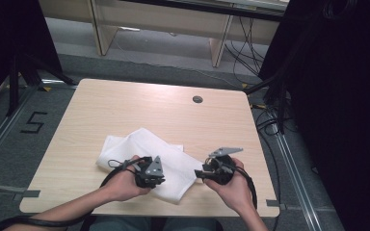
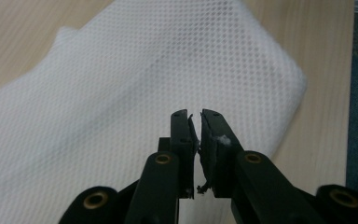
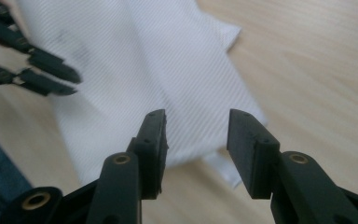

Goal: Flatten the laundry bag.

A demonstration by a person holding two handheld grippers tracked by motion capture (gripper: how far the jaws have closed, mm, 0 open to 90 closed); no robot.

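1. A folded white mesh cloth (image 1: pixel 142 156) lies on the wooden counter (image 1: pixel 125 110), toward the near edge.
2. The left gripper (image 1: pixel 158 181) hangs over the cloth's near part, fingers (image 2: pixel 182 135) nearly closed, a thin gap between them, holding nothing.
3. The right gripper (image 1: pixel 198 174) sits at the cloth's right end, fingers (image 3: pixel 151 140) spread wide, empty.

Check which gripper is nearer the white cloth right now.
Left. The left gripper is over the white cloth near its front edge, jaws almost closed. The right gripper is just off the cloth's right edge, jaws open, aimed at it.
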